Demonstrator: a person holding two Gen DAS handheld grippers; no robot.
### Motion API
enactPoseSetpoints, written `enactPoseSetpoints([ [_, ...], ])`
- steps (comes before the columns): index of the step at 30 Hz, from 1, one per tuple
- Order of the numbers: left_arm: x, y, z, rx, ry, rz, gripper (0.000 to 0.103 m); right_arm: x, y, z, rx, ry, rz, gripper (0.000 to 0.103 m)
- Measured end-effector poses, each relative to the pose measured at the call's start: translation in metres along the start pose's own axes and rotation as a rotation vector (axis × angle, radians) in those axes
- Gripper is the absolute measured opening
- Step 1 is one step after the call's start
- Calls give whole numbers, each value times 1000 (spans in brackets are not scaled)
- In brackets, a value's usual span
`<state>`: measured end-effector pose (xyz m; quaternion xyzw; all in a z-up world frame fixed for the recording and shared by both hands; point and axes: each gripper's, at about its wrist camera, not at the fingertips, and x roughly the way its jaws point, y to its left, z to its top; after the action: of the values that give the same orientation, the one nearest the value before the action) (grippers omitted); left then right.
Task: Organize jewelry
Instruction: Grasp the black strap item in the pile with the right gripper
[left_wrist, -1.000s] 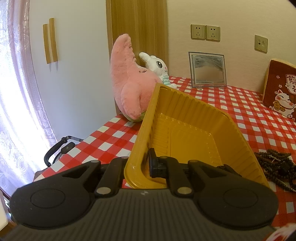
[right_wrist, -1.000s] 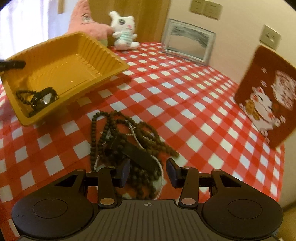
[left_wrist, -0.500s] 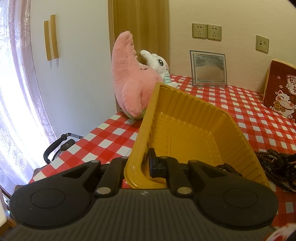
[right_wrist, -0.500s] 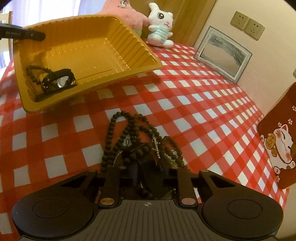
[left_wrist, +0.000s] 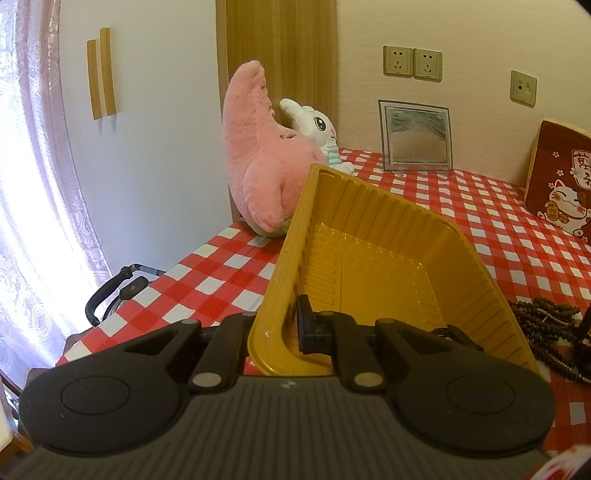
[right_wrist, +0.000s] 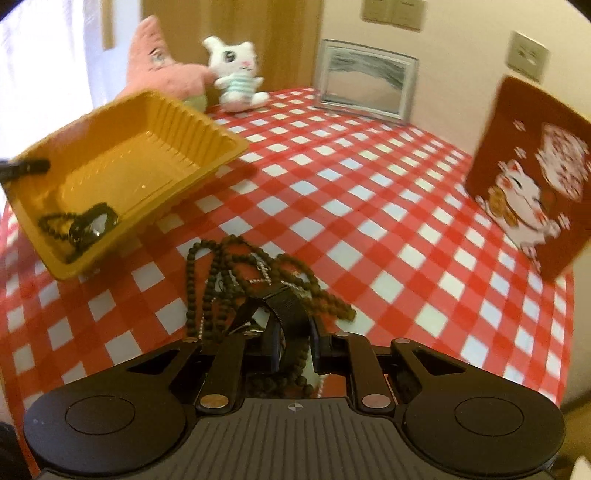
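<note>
A yellow plastic tray (left_wrist: 295, 240) is tilted up off the red checked tablecloth (right_wrist: 369, 206). My left gripper (left_wrist: 286, 326) is shut on its near rim, one finger inside the tray and one outside. In the tray's (right_wrist: 207, 122) low corner lie a black watch and a dark bead bracelet (right_wrist: 88, 225). A tangle of dark bead necklaces (right_wrist: 229, 269) lies on the cloth beside the tray. It also shows at the right edge of the left wrist view as a bead pile (left_wrist: 543, 317). My right gripper (right_wrist: 293, 347) is closing, its jaws pressing on a black strap (right_wrist: 290, 306) from that pile.
A pink plush (left_wrist: 258, 173) and a white bunny plush (right_wrist: 232, 70) stand at the table's back left. A framed picture (right_wrist: 365, 81) leans on the wall. A red cat cushion (right_wrist: 532, 173) stands at the right. The table's left edge and a black handle (left_wrist: 110, 295) are near.
My right gripper went from open over the bead pile to closed on the black strap, and has lifted a little. The left gripper and tilted tray have not moved.
</note>
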<state>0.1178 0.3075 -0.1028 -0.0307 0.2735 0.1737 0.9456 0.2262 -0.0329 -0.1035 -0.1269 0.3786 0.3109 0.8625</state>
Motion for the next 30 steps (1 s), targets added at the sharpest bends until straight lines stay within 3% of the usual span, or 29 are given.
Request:
enactPoseSetpoints([
  [6, 0, 0, 0, 5, -3, -3, 10, -22, -10, -3, 126, -30, 10, 15],
  [21, -4, -1, -1, 6, -5, -6, 9, -41, -11, -7, 163, -62, 4, 13],
  [30, -5, 0, -1, 8, -7, -12, 9, -57, -31, -4, 314, -100, 30, 13],
])
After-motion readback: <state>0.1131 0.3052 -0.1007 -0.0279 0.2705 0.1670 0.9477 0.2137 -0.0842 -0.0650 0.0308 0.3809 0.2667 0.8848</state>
